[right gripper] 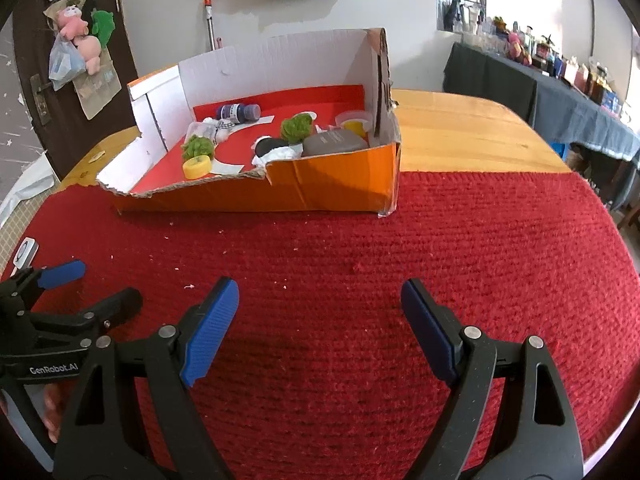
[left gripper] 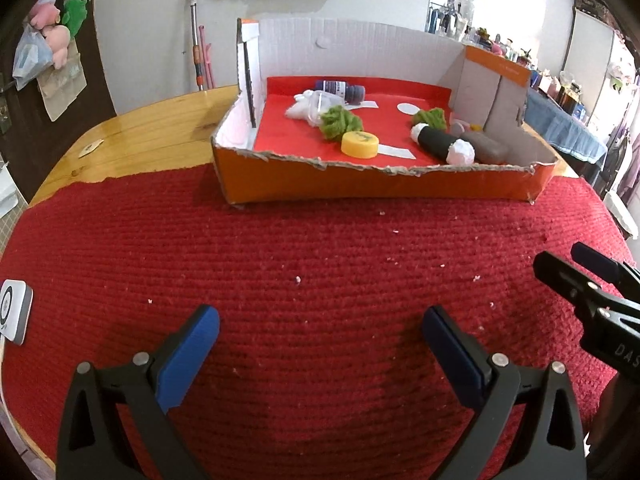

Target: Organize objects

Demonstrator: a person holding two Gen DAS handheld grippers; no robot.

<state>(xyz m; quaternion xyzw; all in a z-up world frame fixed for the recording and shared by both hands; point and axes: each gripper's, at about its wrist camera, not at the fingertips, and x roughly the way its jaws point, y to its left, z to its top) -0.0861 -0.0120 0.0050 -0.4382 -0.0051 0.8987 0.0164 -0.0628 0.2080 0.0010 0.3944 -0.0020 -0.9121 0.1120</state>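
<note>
We see a wooden tabletop point(right gripper: 460, 128) with a big red mat point(left gripper: 320, 260) spread over most of it. At the back of the mat sits an orange box point(left gripper: 380, 186) with a torn front edge and a red floor. All the small things we can see are inside this box: a black roll with white ends point(left gripper: 442, 143), a gray case point(left gripper: 486, 148), two green fuzzy balls point(left gripper: 340, 120), a dark bottle point(left gripper: 342, 90) lying on its side and a yellow cap point(left gripper: 360, 144). The mat in front holds only little crumbs. Our left hand-held gripper point(left gripper: 320, 344) and our right hand-held gripper point(right gripper: 320, 320) both hang low over the mat, each with its fingers spread wide and nothing between them. This could be the things all put away, or the things waiting to be taken out and sorted, and we cannot tell which.
</note>
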